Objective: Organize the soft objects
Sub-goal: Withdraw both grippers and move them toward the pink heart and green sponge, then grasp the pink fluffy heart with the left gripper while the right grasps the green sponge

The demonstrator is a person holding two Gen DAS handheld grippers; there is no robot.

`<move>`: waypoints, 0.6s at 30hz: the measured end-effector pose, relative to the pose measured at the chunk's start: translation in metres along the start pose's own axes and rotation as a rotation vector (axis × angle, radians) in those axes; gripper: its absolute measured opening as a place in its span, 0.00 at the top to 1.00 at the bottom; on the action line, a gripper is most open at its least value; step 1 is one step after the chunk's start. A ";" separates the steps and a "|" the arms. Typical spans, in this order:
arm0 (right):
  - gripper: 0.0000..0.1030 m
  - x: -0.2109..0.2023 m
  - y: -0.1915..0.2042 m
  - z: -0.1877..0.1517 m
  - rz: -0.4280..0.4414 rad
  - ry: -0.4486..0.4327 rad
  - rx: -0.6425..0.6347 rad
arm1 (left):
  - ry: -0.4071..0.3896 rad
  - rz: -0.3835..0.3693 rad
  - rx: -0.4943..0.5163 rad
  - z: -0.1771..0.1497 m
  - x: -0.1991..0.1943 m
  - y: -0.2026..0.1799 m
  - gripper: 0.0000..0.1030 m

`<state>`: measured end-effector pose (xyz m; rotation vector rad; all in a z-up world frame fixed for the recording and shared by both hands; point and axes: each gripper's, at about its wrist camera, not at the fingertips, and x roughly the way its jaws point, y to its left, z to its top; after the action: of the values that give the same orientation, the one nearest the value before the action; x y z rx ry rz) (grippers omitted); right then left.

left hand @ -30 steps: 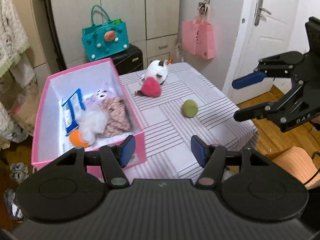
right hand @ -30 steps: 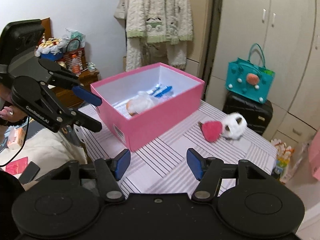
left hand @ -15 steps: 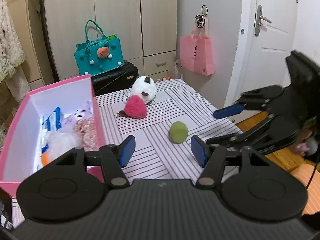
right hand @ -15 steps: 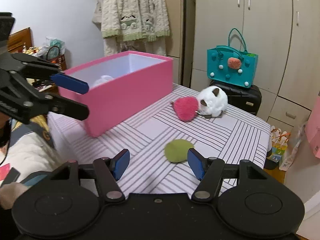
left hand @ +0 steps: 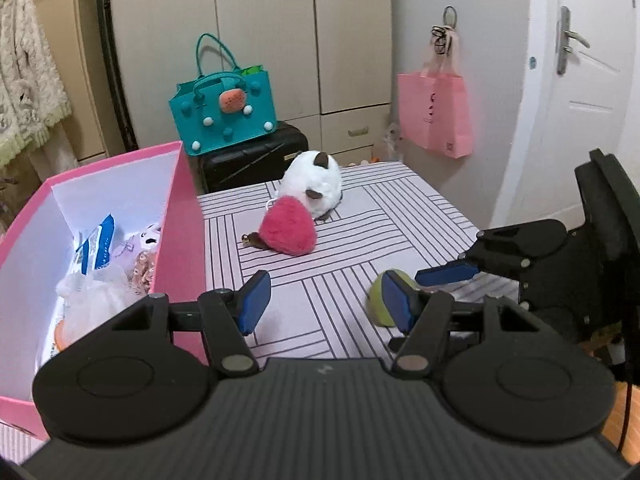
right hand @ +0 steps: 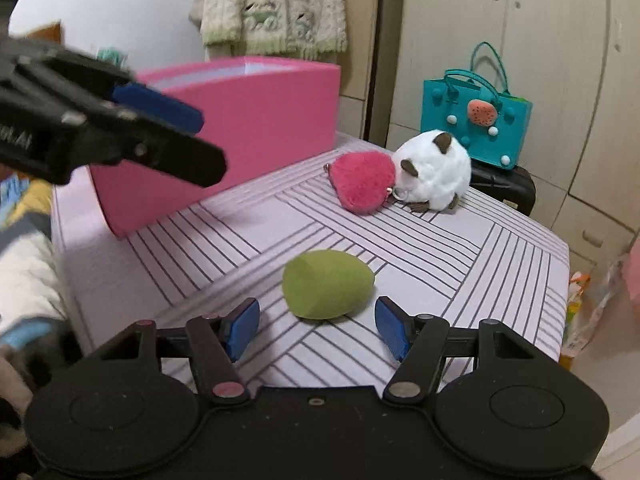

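The right gripper [right hand: 316, 326] stands wide, empty, just short of the green egg-shaped sponge [right hand: 328, 284] lying on the striped table [right hand: 460, 248], long axis crosswise, flat end left. The left gripper [left hand: 326, 300] hangs wide.

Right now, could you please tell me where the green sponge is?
The green sponge lies on the striped tablecloth, just ahead of the open right gripper, nearer than the red plush heart and the pink box.
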<state>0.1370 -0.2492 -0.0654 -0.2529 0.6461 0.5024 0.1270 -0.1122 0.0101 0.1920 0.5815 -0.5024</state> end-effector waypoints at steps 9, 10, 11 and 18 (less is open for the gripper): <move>0.39 0.015 -0.015 0.002 0.054 -0.037 0.036 | -0.003 0.040 -0.079 0.009 0.040 -0.002 0.41; 0.44 0.016 -0.017 0.002 0.057 -0.039 0.042 | -0.004 0.047 -0.079 0.011 0.043 -0.004 0.41; 0.46 0.015 -0.019 0.002 0.069 -0.041 0.052 | -0.004 0.055 -0.081 0.012 0.047 -0.006 0.41; 0.48 0.008 -0.040 -0.003 0.036 -0.057 0.085 | -0.013 0.120 -0.088 0.023 0.077 -0.012 0.41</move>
<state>0.1618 -0.2816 -0.0704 -0.1469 0.6151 0.5134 0.1878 -0.1605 -0.0151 0.1387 0.5748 -0.3612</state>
